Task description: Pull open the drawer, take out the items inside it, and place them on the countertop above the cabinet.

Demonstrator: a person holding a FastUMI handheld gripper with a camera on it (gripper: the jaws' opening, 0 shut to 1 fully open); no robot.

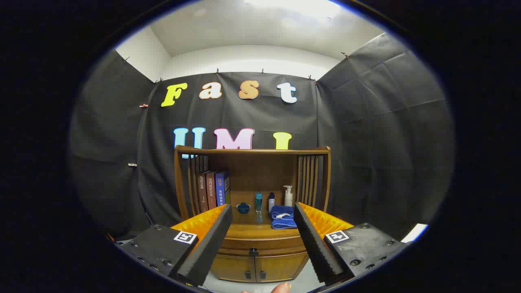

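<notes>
Gripper view, one moment, as seen from the booth floor. Gripper (262, 211): fingers (211, 240) spread wide, holding nothing, aimed level at the wooden cabinet (252, 244), which stood well ahead of the tips. Drawer (260, 243): closed, its dark knob (253, 252) showing between the fingers and below the countertop (252, 230). Two lower doors (254, 268) beneath the drawer, both closed. On the countertop, beyond the fingertips: folded blue towel (282, 216) just inside the right finger, with a white item lying on it; white pump bottle (288, 195), small white bottle (271, 202) and slim teal bottle (259, 202) standing behind it; small blue lidded bowl (243, 208) nearer the left finger. Upright books (213, 189) further left, against the slatted side. Drawer contents hidden.
</notes>
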